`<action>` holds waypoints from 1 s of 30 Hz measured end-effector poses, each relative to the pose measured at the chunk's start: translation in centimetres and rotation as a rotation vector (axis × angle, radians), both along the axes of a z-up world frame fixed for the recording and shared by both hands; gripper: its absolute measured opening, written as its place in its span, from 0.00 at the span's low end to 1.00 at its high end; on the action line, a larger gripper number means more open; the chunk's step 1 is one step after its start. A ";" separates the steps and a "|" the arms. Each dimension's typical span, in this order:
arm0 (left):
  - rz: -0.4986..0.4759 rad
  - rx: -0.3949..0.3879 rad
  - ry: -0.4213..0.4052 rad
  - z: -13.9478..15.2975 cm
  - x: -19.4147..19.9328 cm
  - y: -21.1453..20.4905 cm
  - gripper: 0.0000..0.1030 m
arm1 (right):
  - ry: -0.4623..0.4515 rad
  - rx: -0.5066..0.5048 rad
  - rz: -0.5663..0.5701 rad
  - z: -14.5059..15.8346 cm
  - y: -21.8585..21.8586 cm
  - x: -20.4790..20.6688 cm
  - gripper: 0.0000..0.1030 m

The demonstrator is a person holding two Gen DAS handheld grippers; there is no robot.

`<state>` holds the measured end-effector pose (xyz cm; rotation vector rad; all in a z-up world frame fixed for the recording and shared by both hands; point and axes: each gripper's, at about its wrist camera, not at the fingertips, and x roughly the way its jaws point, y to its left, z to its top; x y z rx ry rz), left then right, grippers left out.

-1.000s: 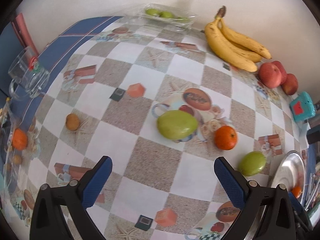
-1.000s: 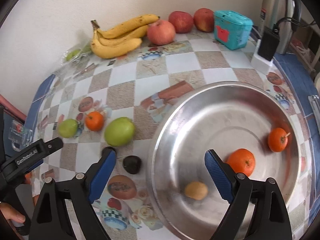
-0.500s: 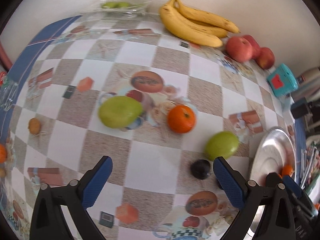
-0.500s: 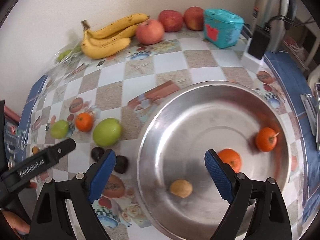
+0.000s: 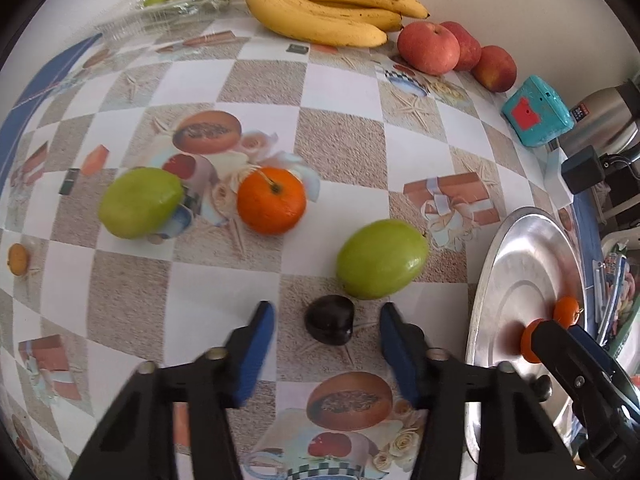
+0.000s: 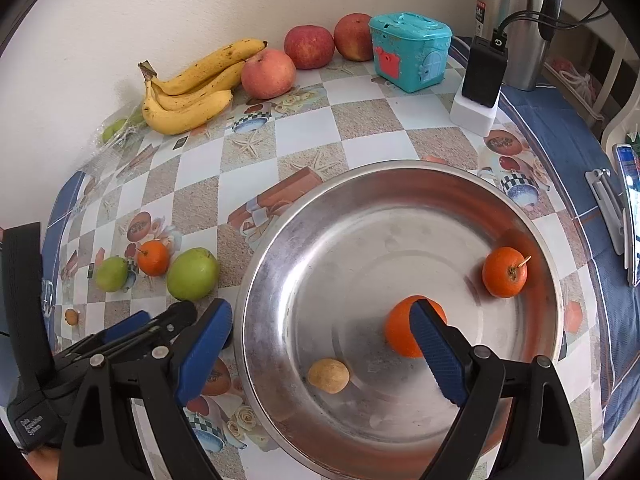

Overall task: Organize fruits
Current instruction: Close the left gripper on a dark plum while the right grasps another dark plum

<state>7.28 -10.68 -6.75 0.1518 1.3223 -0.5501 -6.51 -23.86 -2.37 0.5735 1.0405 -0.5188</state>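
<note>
Tongs on my left (image 5: 326, 328) are closing around the dark plum (image 5: 330, 319) on the near counter (image 5: 340, 152), pads not yet touching, while my right tongs (image 6: 320, 334) hang open over the steel plate (image 6: 320, 240).

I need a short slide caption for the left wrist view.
Left gripper closing around a dark fruit on the checkered table, beside a green fruit.

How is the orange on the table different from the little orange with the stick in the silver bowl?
The orange on the table lies on the checked cloth between two green fruits; the small orange with the stem sits inside the metal bowl, near its far wall. The table one's stem is a short dark stub; the bowl one's is a pale twig sticking out. Both are round, bright orange and untouched by either gripper.
</note>
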 end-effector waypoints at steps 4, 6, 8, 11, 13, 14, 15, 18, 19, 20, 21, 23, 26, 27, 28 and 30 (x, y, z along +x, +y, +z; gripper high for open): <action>0.010 -0.008 0.008 -0.1 0.3 -0.1 0.29 | 0.000 -0.001 0.007 0.1 0.0 0.0 0.88; 0.016 -0.019 0.016 0.0 0.4 0.2 0.27 | 0.000 0.000 0.006 0.1 0.0 0.0 0.88; 0.023 -0.021 0.018 0.1 0.4 0.4 0.26 | 0.001 0.001 0.006 0.1 0.0 0.0 0.88; 0.043 -0.024 0.017 0.5 0.5 0.9 0.26 | 0.000 -0.001 0.008 0.1 0.1 0.0 0.88; 0.065 -0.032 0.019 0.9 0.7 1.7 0.26 | -0.002 0.000 0.009 0.1 0.2 0.1 0.88; 0.085 -0.041 0.022 1.2 0.9 2.3 0.26 | -0.004 0.002 0.010 0.1 0.3 0.2 0.88; 0.100 -0.047 0.023 1.4 1.1 2.7 0.26 | -0.009 0.005 0.012 0.1 0.4 0.3 0.88; 0.151 -0.065 0.019 2.2 1.7 4.4 0.26 | -0.027 0.017 0.028 0.0 1.0 0.8 0.88; 0.165 -0.070 0.016 2.4 1.9 5.0 0.26 | -0.030 0.020 0.042 0.0 1.4 1.1 0.88; 0.186 -0.077 0.012 2.7 2.2 5.7 0.26 | -0.033 0.020 0.057 0.0 1.7 1.4 0.88; 0.202 -0.081 0.008 2.9 2.4 6.3 0.26 | -0.038 0.014 0.082 0.0 2.4 1.8 0.88; 0.232 -0.088 -0.001 3.2 2.8 7.2 0.26 | -0.044 0.003 0.108 0.0 3.2 2.4 0.88; 0.270 -0.091 -0.013 3.6 3.5 8.3 0.26 | -0.054 0.002 0.144 -0.1 4.5 3.1 0.86; 0.278 -0.091 -0.015 3.7 3.6 8.6 0.26 | -0.058 0.002 0.158 -0.1 4.9 3.4 0.84; 0.284 -0.091 -0.015 3.7 3.8 8.8 0.26 | -0.062 0.002 0.176 -0.1 5.4 3.7 0.78; 0.295 -0.089 -0.014 3.6 4.0 9.2 0.26 | -0.066 -0.002 0.212 -0.2 6.2 4.2 0.74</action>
